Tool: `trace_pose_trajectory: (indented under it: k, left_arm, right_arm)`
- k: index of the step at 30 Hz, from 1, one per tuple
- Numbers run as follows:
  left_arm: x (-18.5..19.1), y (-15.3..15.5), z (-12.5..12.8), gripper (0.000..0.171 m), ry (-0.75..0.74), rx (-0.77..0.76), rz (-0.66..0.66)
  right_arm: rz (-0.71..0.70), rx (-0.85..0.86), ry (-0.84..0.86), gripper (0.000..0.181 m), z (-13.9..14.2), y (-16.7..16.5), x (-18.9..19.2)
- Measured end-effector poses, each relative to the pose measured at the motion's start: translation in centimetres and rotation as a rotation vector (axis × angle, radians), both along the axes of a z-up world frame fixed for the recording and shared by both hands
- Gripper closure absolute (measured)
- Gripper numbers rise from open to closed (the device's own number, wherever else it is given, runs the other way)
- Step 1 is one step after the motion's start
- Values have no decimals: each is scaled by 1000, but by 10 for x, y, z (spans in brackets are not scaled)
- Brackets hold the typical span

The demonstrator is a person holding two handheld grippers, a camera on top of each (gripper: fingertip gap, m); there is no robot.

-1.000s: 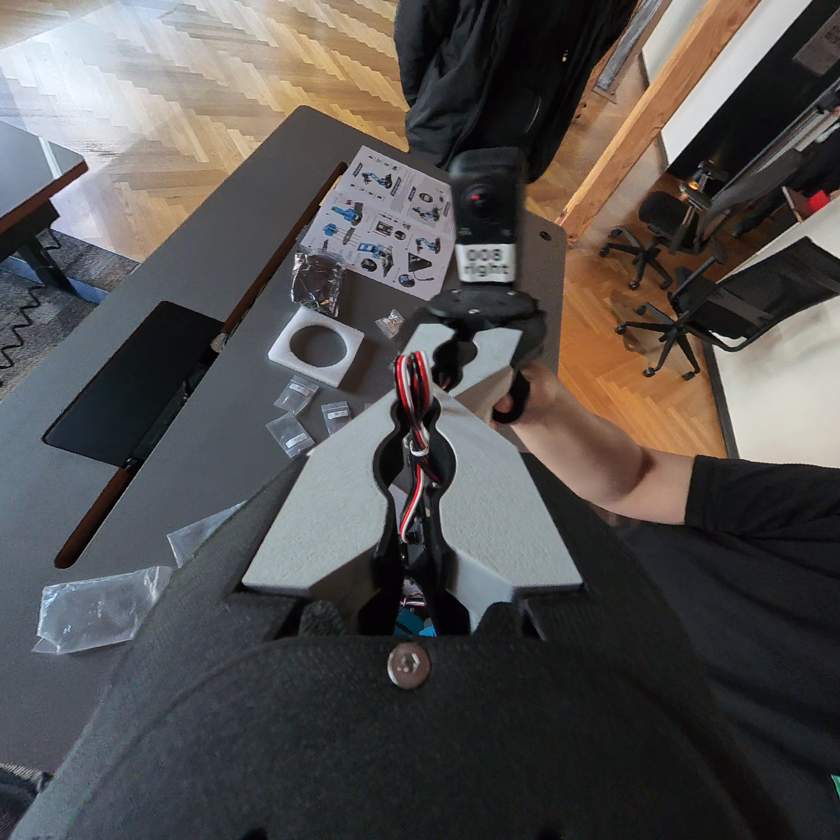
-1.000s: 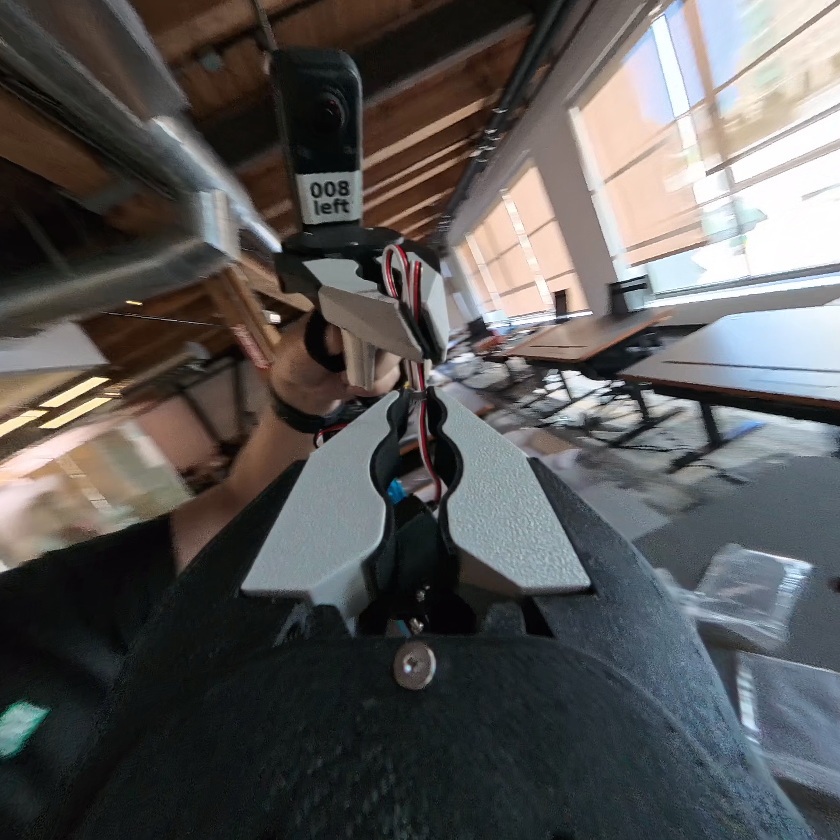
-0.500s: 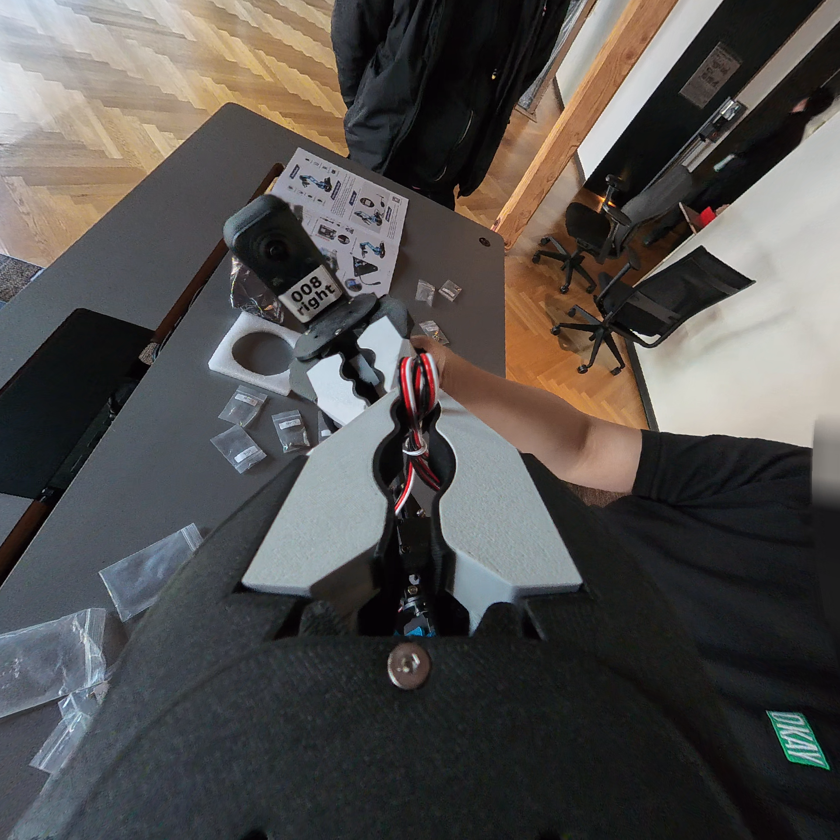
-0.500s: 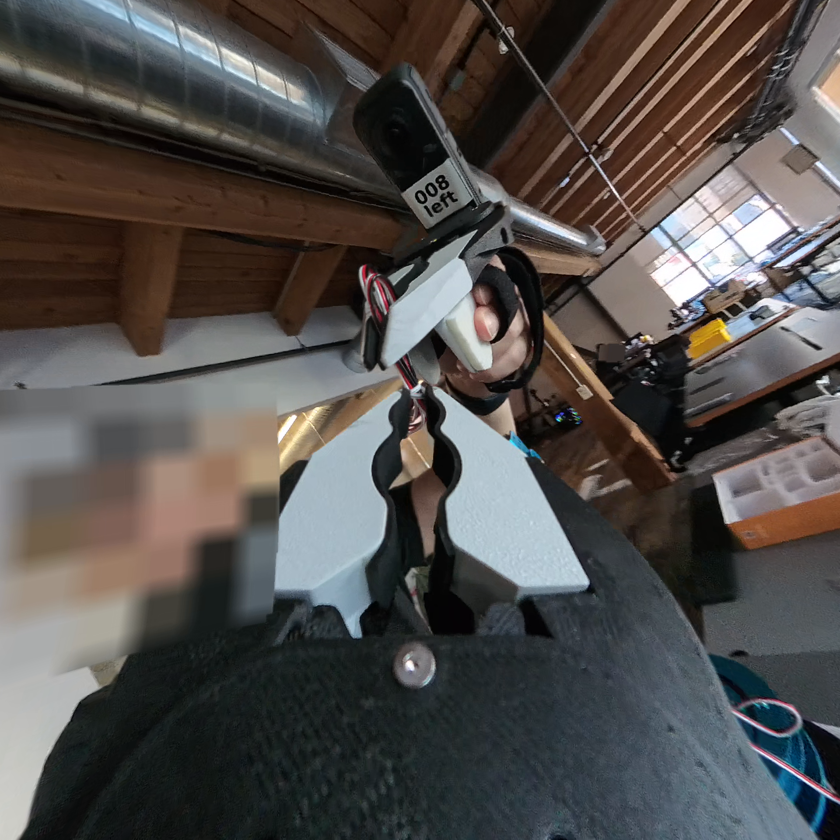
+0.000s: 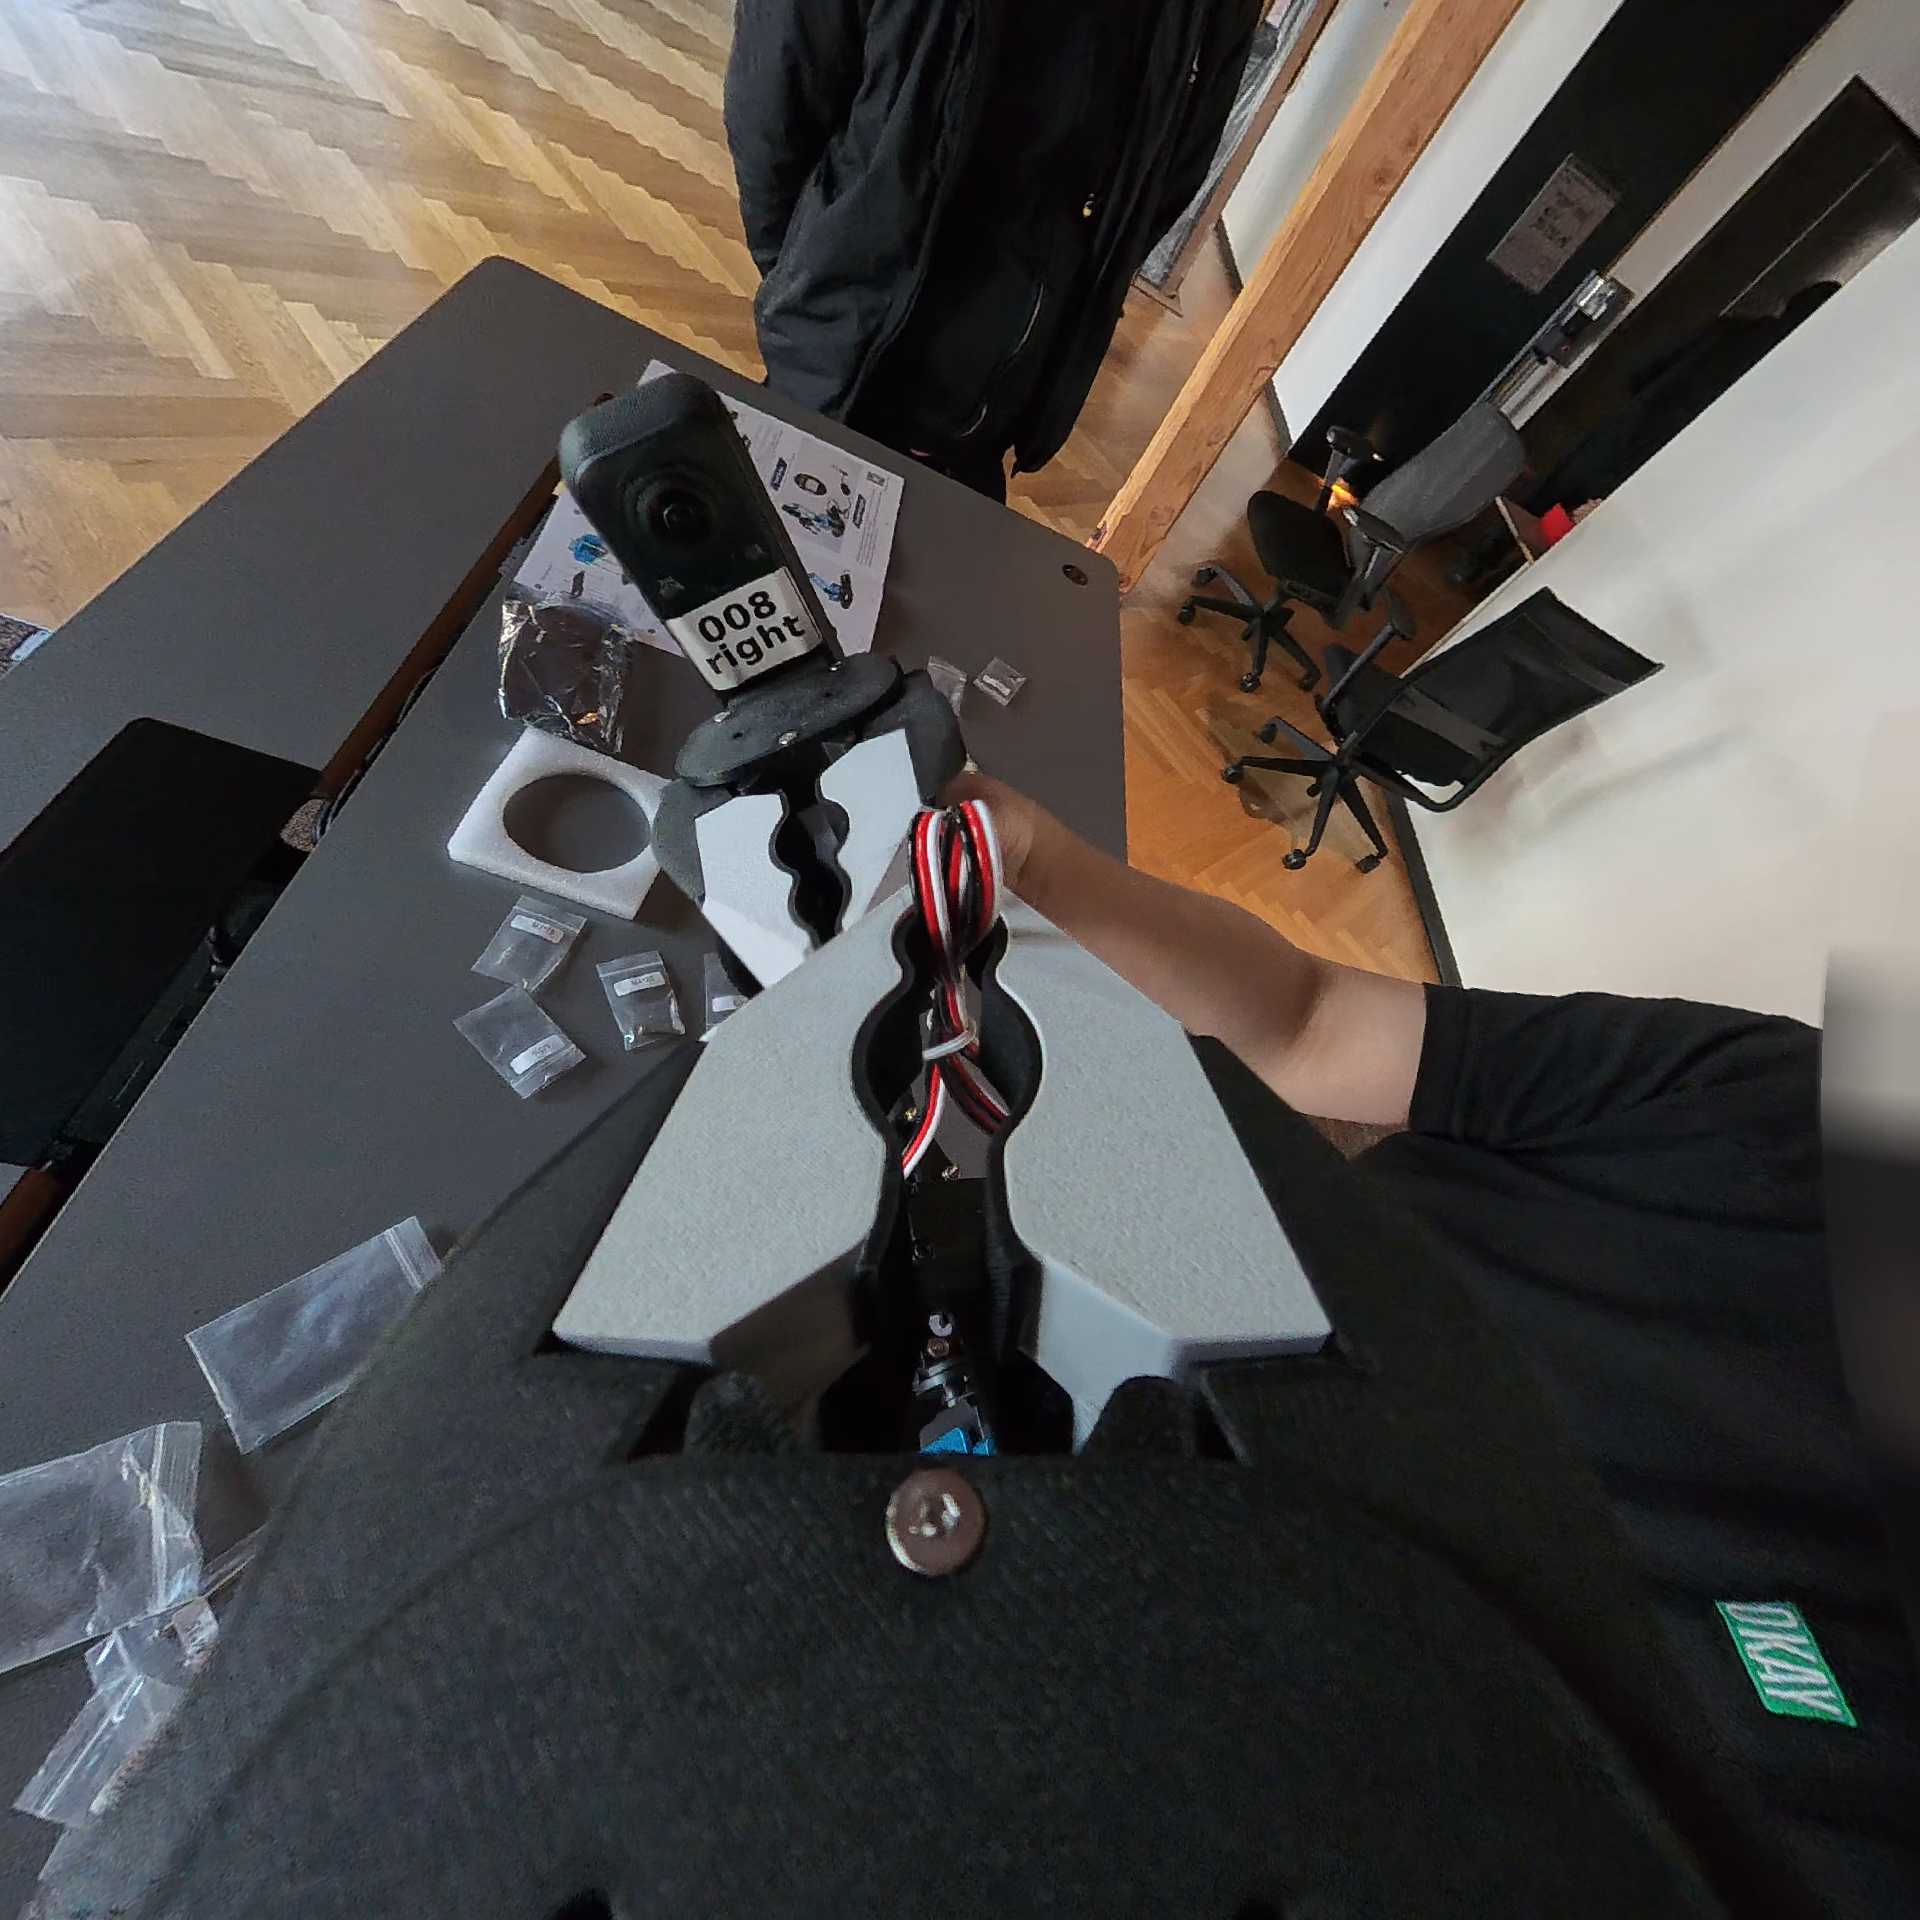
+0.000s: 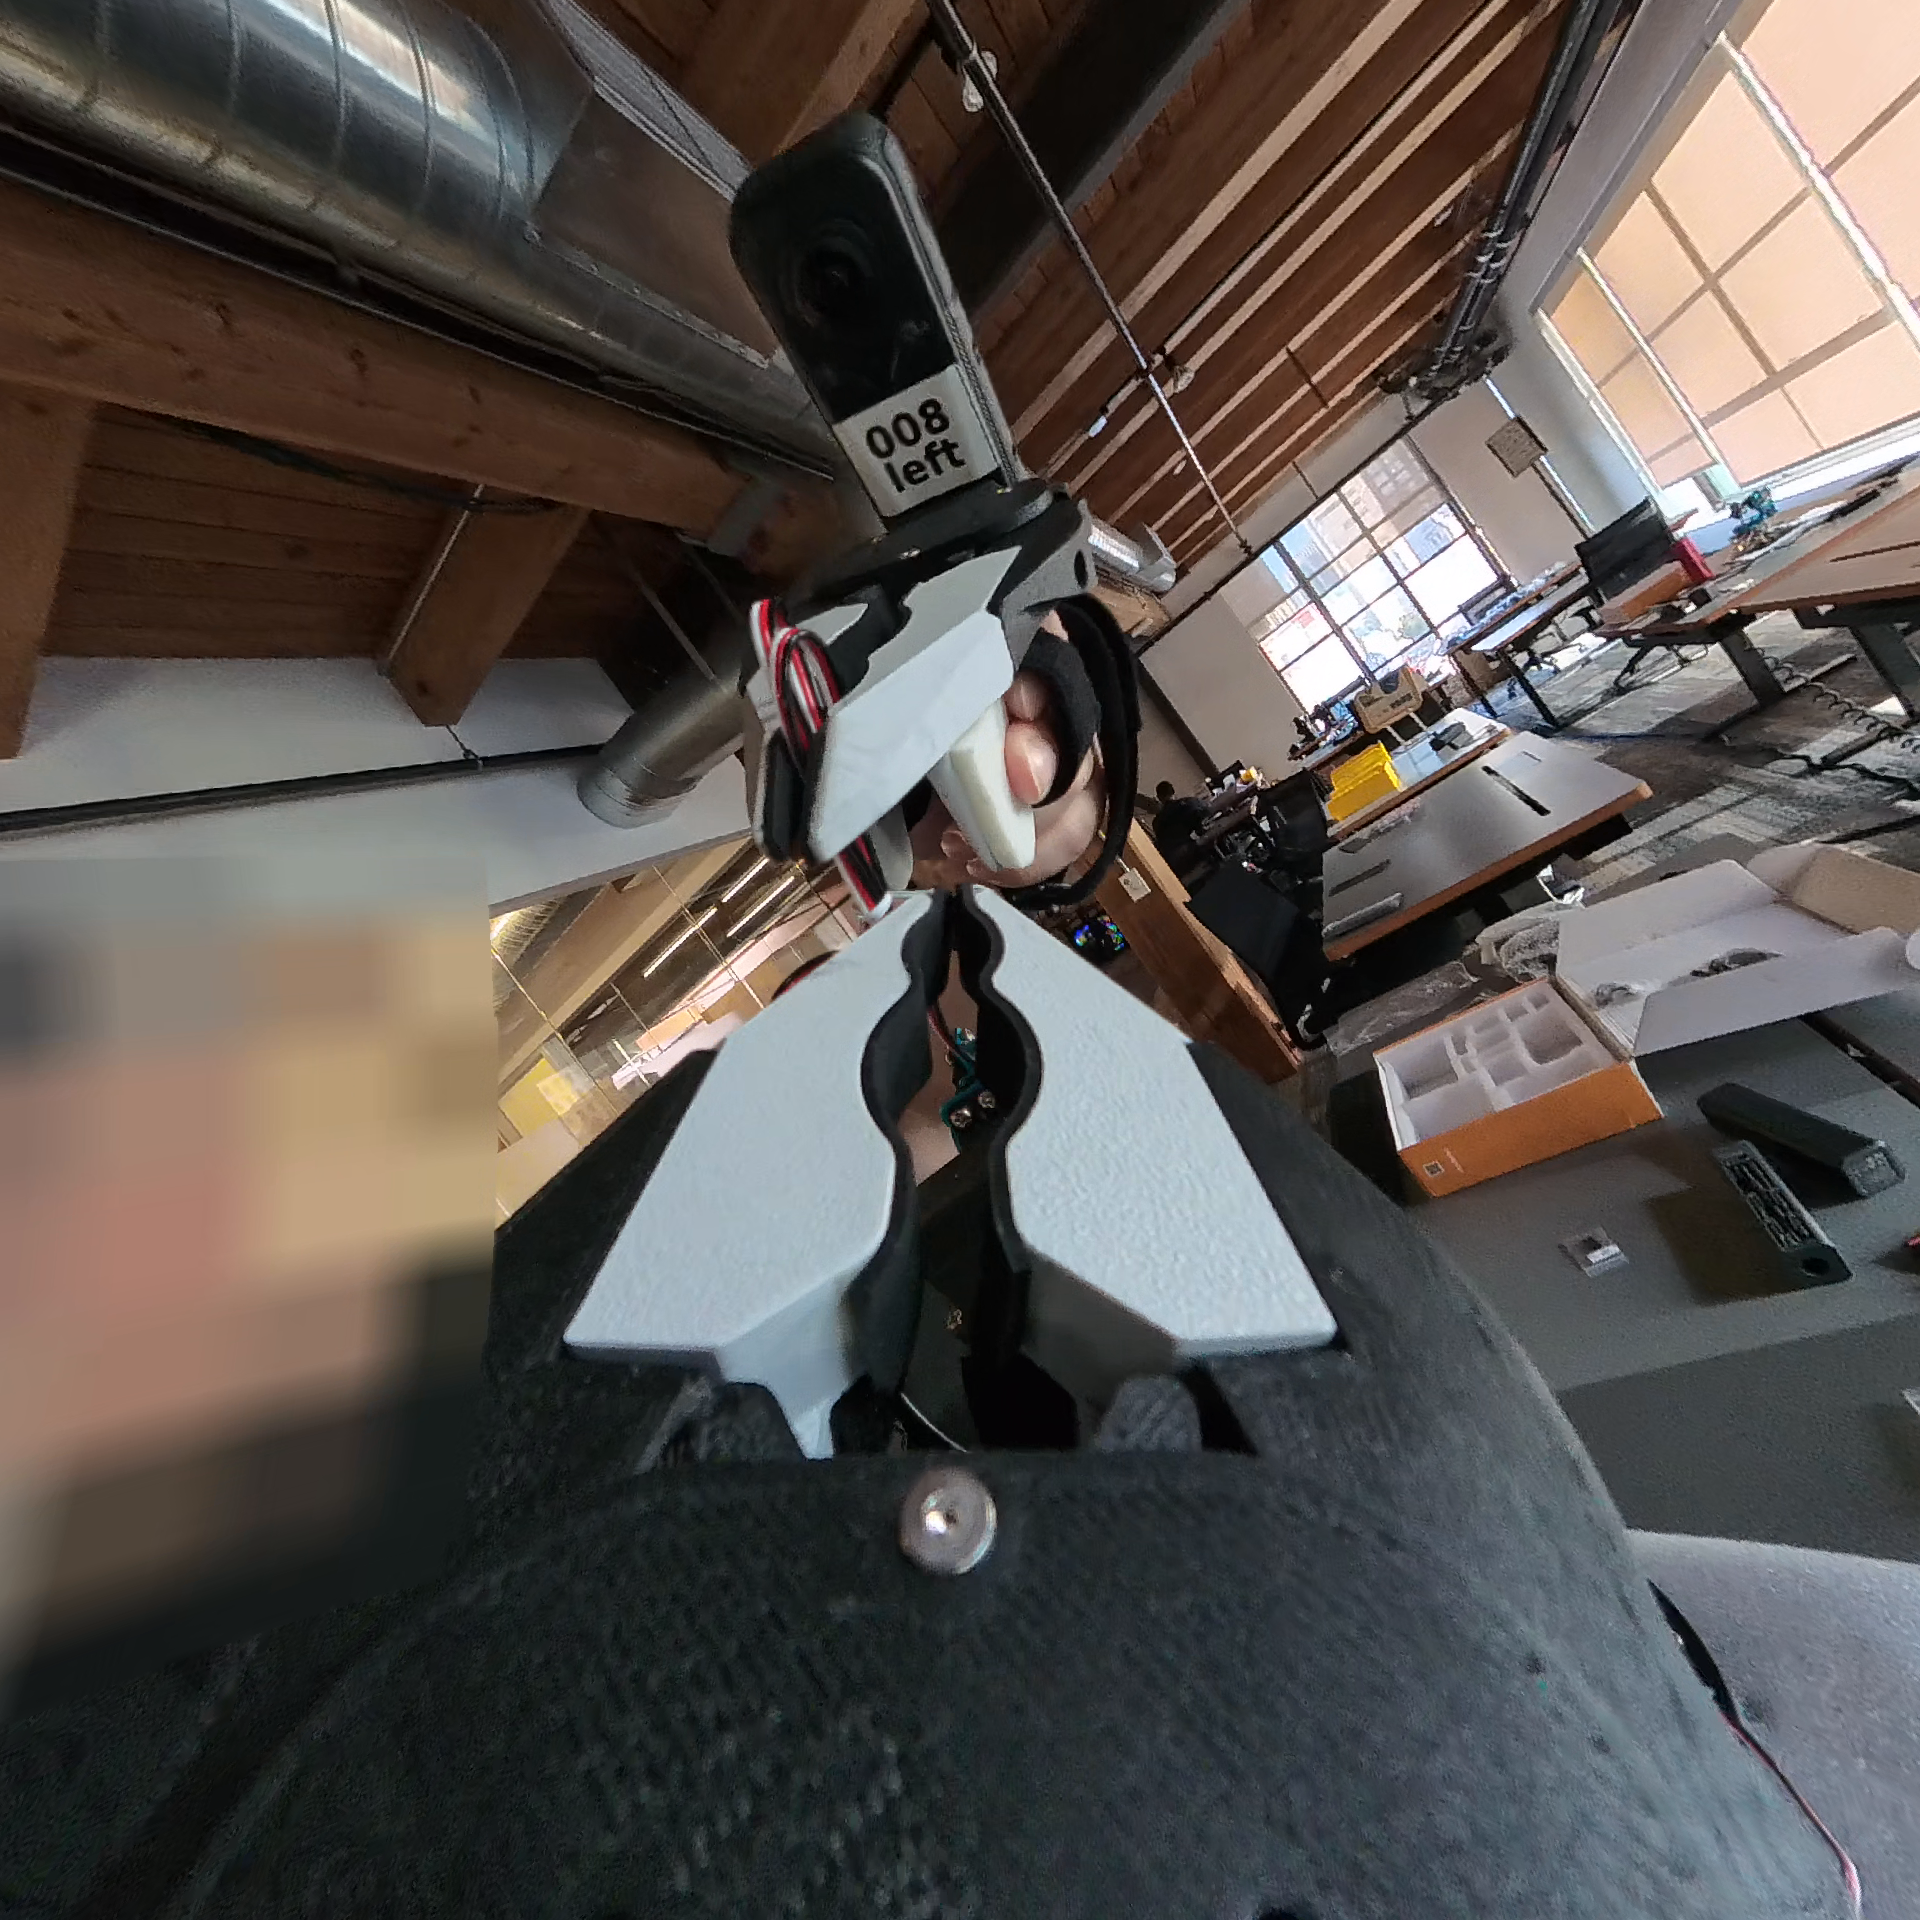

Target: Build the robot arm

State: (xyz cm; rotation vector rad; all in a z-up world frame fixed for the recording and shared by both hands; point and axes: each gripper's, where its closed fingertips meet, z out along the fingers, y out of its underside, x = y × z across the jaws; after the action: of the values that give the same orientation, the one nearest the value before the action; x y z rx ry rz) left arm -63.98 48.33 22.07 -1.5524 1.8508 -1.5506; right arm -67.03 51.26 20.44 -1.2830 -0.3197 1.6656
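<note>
My left gripper (image 5: pixel 951 920) is shut on a small black module (image 5: pixel 940 1226) with a looped red, white and black cable (image 5: pixel 956 862) that sticks out past the fingertips. It is held in the air above a grey table (image 5: pixel 312 1039). My right gripper (image 6: pixel 951 914) is shut, and I see nothing clearly held in it. It also shows in the left wrist view (image 5: pixel 816 894), pointing back at the left one, tips almost touching. The left gripper (image 6: pixel 805 821) shows in the right wrist view with the cable (image 6: pixel 795 675) hanging down to my right fingertips.
On the table lie several small plastic bags (image 5: pixel 540 1049), a white foam square with a round hole (image 5: pixel 488 842), a printed sheet (image 5: pixel 842 499) and a dark bagged part (image 5: pixel 561 665). A person in a black coat (image 5: pixel 966 208) stands at the far edge. An orange box (image 6: pixel 1538 1117) and black parts (image 6: pixel 1787 1216) lie to the right. Left and right tips are no more than a few centimetres apart.
Both grippers have stayed tip to tip while turning. The right gripper has come closer and more upright in the left view. The right view has tilted down, so tables and the orange box show.
</note>
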Motion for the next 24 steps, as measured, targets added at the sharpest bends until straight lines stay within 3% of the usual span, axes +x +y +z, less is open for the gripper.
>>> trace_pose_trajectory:
  k: [5,8,12,16,19,22,24]
  left_arm:
    - [2,-1,-1,169,1,6,4]
    - [0,7,0,169,-10,25,37]
    - [-3,14,1,169,-12,7,64]
    - [-2,14,1,169,-18,18,81]
    - [1,12,0,169,-15,37,99]
    - [3,10,-2,170,-10,95,116]
    - [3,7,-2,170,-2,137,111]
  right_arm:
    - [18,-3,-6,181,1,1,-8]
    - [-146,34,-52,172,-4,8,9]
    - [-358,58,-146,177,-9,9,31]
    - [-403,105,-185,171,7,-6,21]
    - [-421,17,-292,164,-1,-2,4]
    - [-376,-10,-264,157,7,-4,-15]
    - [-380,-50,-273,162,5,0,-20]
